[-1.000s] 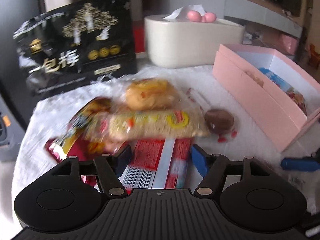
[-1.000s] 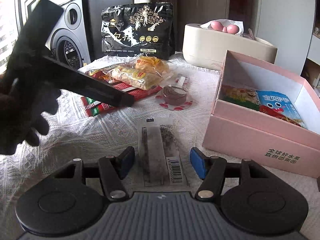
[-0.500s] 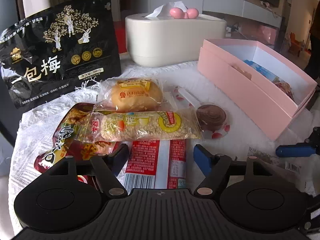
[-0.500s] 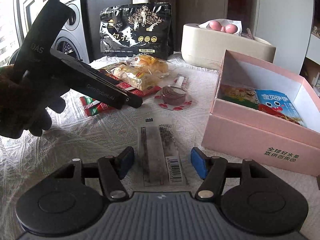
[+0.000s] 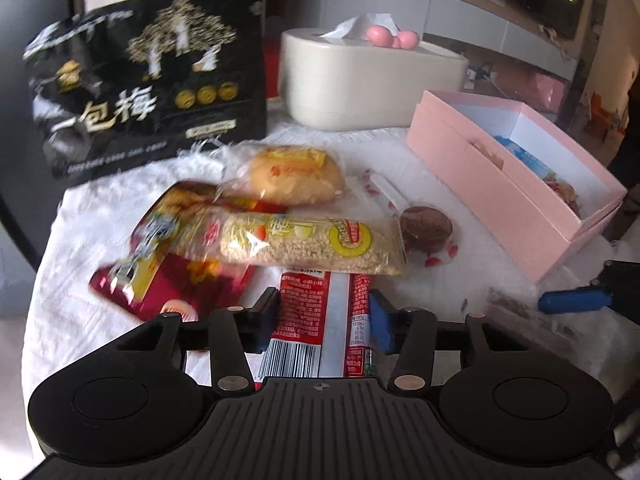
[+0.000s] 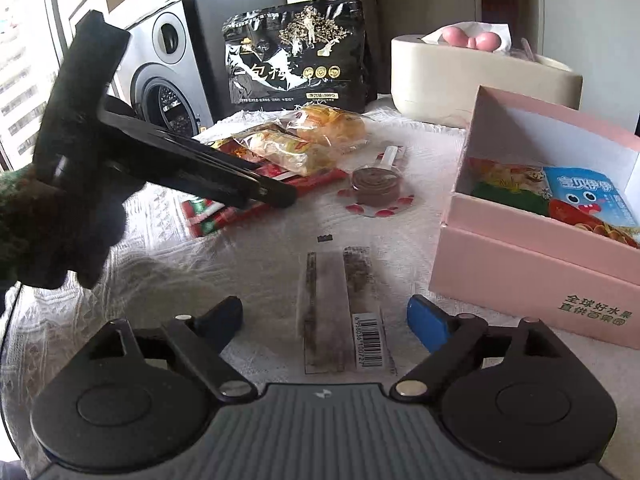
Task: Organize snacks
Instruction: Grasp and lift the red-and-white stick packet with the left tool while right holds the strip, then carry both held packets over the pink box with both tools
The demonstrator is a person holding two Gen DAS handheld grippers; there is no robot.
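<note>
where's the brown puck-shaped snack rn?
The brown snack lies on the white tablecloth, mid-frame in the right wrist view, between the snack pile and the pink box.

A cream tissue box [image 5: 372, 84] sits behind; a washing machine [image 6: 164, 80] stands beyond.

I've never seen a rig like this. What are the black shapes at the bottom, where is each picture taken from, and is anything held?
A person holds a two-finger gripper in each hand, and each has a camera looking along its fingers. One picture comes from the left gripper, the other from the right gripper. The black shapes are the tools themselves. On the white cloth lie a bun, a black bag and a pink box with snacks inside. The left jaws have just been closing on a red packet, with the pads at its edges. The right jaws have just been opening over a clear packet and hold nothing.
</note>
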